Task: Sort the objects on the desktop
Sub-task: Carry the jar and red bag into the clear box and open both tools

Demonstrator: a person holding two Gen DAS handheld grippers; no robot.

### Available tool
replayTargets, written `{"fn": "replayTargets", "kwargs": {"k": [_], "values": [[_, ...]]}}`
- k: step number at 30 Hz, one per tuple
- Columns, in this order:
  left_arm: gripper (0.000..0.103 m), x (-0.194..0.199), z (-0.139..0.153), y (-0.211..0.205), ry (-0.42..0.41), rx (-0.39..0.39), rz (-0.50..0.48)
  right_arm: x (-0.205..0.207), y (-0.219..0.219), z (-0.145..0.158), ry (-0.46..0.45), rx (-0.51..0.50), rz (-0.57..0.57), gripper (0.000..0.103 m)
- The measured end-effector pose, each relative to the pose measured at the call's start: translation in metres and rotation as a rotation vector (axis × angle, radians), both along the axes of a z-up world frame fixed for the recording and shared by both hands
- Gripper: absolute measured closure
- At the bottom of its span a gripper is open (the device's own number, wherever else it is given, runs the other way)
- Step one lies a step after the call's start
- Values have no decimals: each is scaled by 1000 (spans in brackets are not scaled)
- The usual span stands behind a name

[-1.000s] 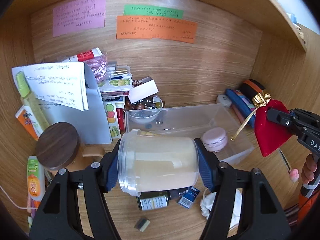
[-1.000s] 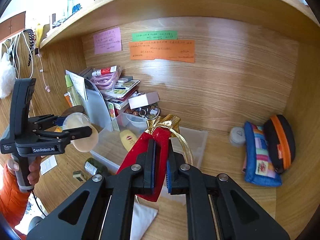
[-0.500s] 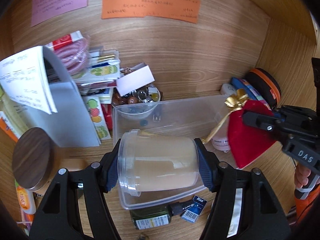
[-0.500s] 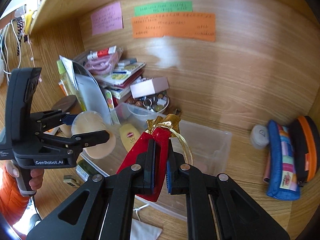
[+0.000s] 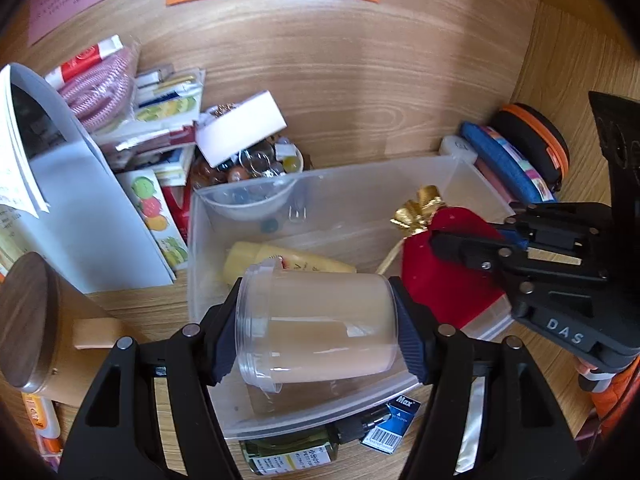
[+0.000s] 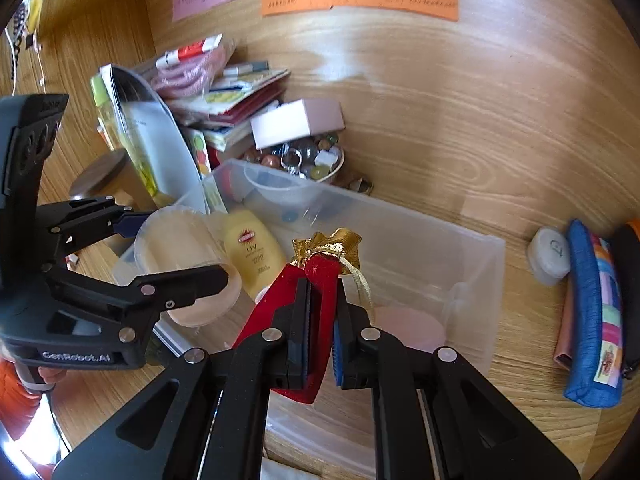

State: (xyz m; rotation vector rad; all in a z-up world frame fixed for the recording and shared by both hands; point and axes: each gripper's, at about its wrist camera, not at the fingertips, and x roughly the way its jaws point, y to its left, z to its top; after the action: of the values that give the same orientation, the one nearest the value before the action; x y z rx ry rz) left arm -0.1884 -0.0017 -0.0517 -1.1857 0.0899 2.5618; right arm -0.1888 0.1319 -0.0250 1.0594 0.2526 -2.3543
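My left gripper [image 5: 316,328] is shut on a clear plastic jar [image 5: 320,320] of beige cream, held on its side over the near left part of the clear plastic bin [image 5: 460,172]. The jar also shows in the right wrist view [image 6: 184,264]. My right gripper [image 6: 322,312] is shut on a red velvet pouch [image 6: 320,276] with a gold bow, held above the bin's right half; the pouch also shows in the left wrist view [image 5: 440,272]. A yellow UV lotion tube [image 6: 250,252] lies inside the bin [image 6: 480,272].
A bowl of beads and rings [image 6: 312,160], a white box [image 6: 296,122] and stacked books [image 6: 224,96] stand behind the bin. A blue pouch [image 6: 592,312] and white case [image 6: 550,256] lie right. A wood-lidded jar [image 5: 28,316], green bottle [image 5: 288,454] and blue Max box [image 5: 394,420] sit near.
Both grippers have moved forward and down over the bin. The jar and the red pouch now hang lower, over the bin's inside. Both stay gripped.
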Motion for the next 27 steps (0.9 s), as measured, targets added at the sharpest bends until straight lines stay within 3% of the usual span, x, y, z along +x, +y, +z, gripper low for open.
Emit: {"fn": "replayTargets", "kwargs": {"k": [12,27], "values": [[37,-6,-19,2,-60,-21,-10,-1,-17,-18,21,113,26,95],[36,-6,-22,10,-70,-73,-12,-2,-24,-27,55,209,41,91]]}}
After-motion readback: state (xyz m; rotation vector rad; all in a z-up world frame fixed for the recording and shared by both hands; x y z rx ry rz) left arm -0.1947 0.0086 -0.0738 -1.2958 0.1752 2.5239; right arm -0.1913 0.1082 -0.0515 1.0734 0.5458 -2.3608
